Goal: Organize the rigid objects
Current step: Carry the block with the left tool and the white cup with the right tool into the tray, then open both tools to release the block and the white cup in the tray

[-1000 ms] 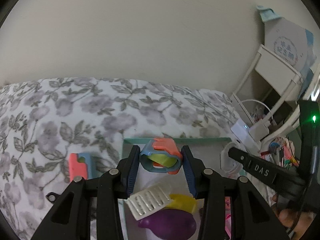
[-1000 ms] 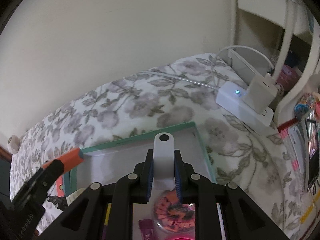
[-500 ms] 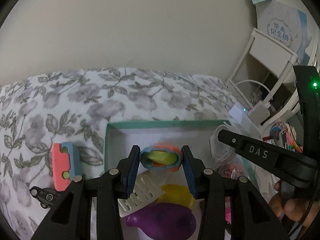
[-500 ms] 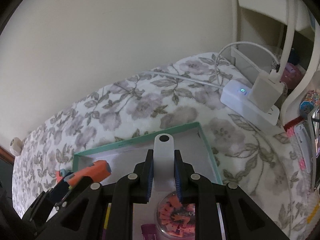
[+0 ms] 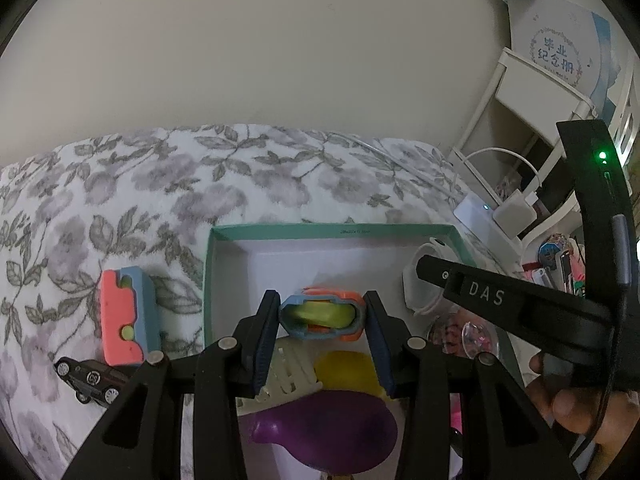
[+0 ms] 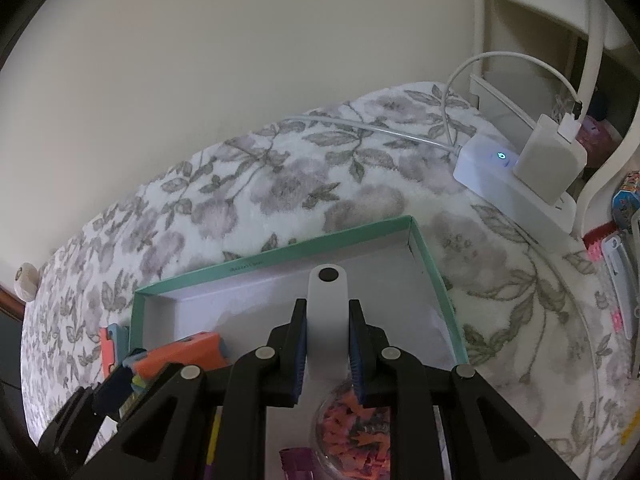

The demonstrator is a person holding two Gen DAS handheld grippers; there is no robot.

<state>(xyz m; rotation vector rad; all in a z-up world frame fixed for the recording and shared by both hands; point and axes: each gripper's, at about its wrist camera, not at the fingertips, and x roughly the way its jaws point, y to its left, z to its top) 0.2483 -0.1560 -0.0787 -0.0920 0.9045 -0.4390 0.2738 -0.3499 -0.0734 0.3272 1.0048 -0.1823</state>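
1. Left wrist view: the left gripper (image 5: 322,322) is clenching a blue-and-orange toy block (image 5: 323,317) with a yellow-green core, holding it above the white floor of the teal-rimmed box (image 5: 332,231). A matching orange-and-blue block (image 5: 125,316) is lying outside on the floral blanket (image 5: 168,188), beside a black toy car (image 5: 93,380).
2. Right wrist view: the right gripper (image 6: 328,354) is gripping a white flat tab (image 6: 327,312) with a dark dot, over the same box (image 6: 276,258).
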